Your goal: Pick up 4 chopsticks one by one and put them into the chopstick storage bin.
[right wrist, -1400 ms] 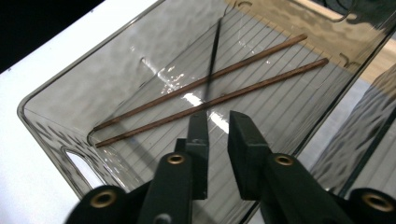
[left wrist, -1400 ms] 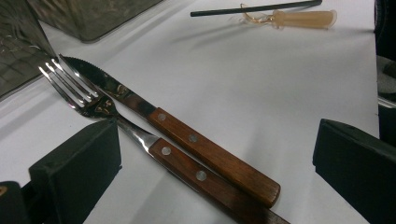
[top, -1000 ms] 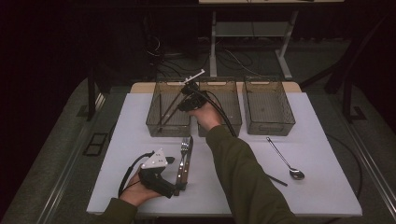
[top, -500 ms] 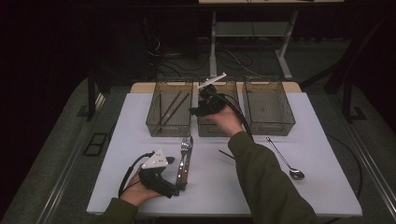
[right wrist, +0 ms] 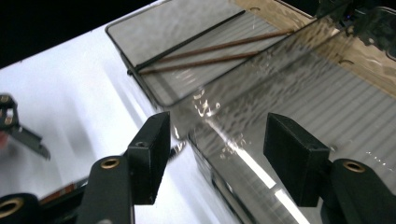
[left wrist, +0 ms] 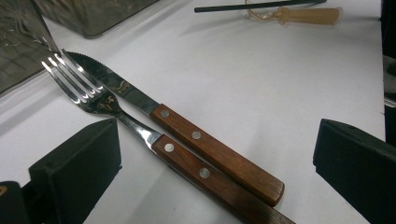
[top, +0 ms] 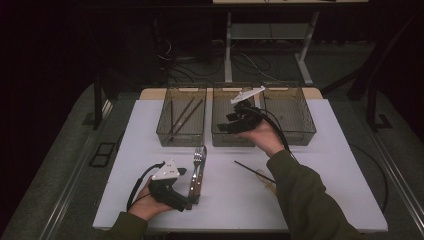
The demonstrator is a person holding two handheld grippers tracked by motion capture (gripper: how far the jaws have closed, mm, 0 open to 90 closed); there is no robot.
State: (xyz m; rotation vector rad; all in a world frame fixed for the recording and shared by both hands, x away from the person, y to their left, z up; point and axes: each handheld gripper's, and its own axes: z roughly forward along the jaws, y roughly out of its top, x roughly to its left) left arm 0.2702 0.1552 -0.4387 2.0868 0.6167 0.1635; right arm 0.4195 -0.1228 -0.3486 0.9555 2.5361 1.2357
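Tongs first: your left tongs (top: 187,202) rest on the white table (top: 320,200) at about 7 o'clock, spread wide with nothing between the jaws, and they point along the wooden-handled steel fork (left wrist: 140,133) and the wooden-handled steel knife (left wrist: 187,135), which lie side by side and touching, just in front of the jaws. Your right tongs (top: 229,125) hang over the front wall of the middle clear plastic bin (top: 227,137) at 12 o'clock; they are also spread and carry nothing.

I judge that you are sorting cutlery into the bins, and that the right hand has no load now. The next move asks you to choose a piece: the thin black chopstick (top: 252,170) lies loose near 5 o'clock of the table's middle, close to your right sleeve, and beside it lies a pale small piece (left wrist: 303,15) that I cannot identify. To take the chopstick, bring the right tongs low and across it, then close on its middle.

Counted: three bins in a row, one fork, one knife, one loose chopstick, and three sticks (right wrist: 210,49) inside the left bin (top: 181,135). The right bin (top: 295,132) looks empty.
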